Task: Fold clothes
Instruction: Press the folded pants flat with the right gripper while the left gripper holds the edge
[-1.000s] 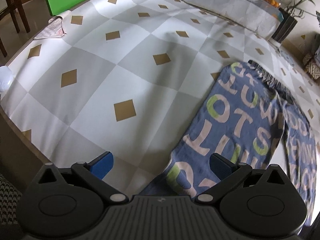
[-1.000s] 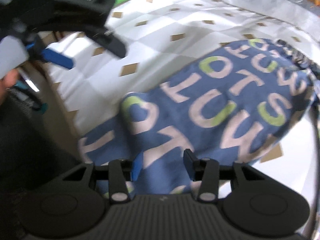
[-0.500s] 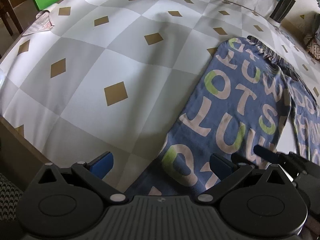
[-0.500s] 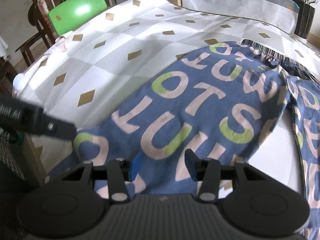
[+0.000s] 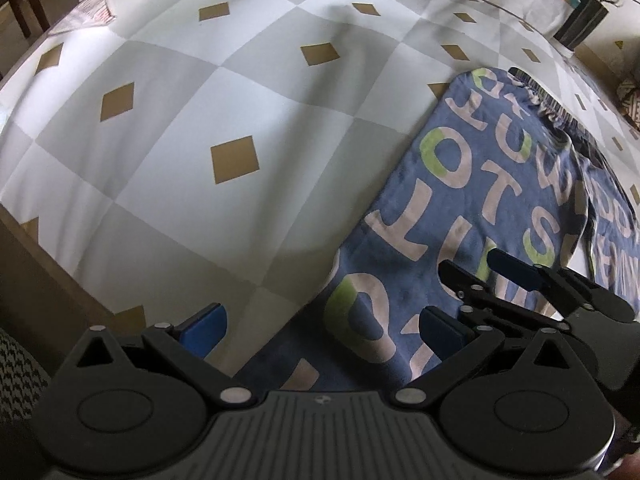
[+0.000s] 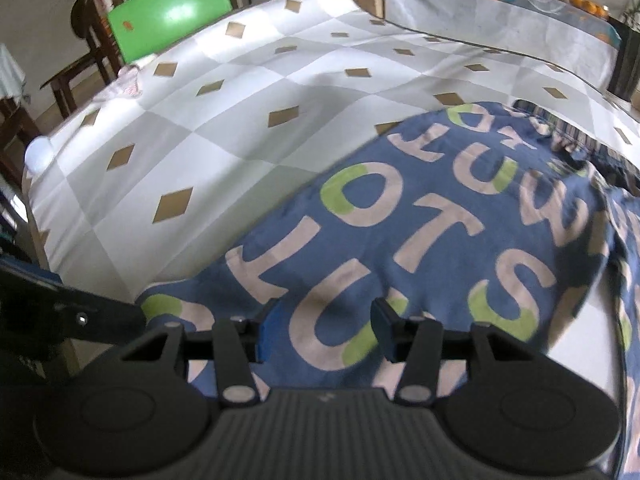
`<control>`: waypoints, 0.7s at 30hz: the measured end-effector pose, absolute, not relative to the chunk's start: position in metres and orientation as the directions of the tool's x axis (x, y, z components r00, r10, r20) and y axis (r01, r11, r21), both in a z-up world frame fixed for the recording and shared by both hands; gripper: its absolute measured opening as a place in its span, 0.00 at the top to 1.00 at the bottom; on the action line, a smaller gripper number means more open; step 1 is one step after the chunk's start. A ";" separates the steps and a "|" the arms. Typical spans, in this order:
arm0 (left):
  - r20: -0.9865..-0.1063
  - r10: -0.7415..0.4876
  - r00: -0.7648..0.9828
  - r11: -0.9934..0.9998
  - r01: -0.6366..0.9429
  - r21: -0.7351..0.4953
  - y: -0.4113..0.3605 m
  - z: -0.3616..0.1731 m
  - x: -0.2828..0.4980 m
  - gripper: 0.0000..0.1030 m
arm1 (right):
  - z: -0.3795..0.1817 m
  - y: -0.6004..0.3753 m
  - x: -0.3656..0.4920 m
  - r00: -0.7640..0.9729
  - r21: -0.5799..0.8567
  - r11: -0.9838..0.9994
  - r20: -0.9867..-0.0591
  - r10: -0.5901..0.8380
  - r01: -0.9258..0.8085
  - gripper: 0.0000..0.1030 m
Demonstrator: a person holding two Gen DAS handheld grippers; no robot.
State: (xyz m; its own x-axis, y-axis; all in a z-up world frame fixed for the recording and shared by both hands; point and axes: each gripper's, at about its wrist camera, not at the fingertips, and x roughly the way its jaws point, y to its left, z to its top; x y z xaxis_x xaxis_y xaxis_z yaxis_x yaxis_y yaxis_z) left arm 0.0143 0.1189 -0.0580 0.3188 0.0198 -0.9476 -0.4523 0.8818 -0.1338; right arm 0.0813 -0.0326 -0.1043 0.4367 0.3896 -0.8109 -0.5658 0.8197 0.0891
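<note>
Two claws: both over the near end of the garment, side by side.
Garment: blue fleece trousers (image 6: 440, 220) printed with large pale-pink and green letters, spread flat on the white-and-grey checked tablecloth with tan diamonds (image 5: 192, 128); near hem drapes over the table edge; striped waistband lies at the far end.
Left gripper (image 5: 320, 322): blue-padded fingers spread wide, released, holding nothing; right finger above the cloth, left finger above bare tablecloth.
Right gripper (image 6: 326, 326): jaws partly apart, nothing between them; hovering above the letters, contact not discernible.
Background: green plastic chair back (image 6: 168, 12) behind the far table edge.
Far left corner: crumpled pale cloth (image 5: 94, 10).
</note>
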 end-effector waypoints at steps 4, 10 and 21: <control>-0.951 0.016 0.308 0.872 -0.470 -0.138 0.121 -0.061 0.015 0.00 | -0.110 -0.023 0.082 0.457 0.038 0.814 -0.813 0.362 -0.579 0.55; -0.953 0.031 0.303 0.869 -0.479 -0.124 0.121 -0.062 0.016 0.00 | -0.114 -0.022 0.089 0.509 0.010 0.840 -0.792 0.337 -0.542 0.55; -0.949 0.105 0.299 0.849 -0.524 -0.072 0.132 -0.060 0.015 0.00 | -0.104 -0.032 0.087 0.516 0.046 0.865 -0.786 0.340 -0.500 0.54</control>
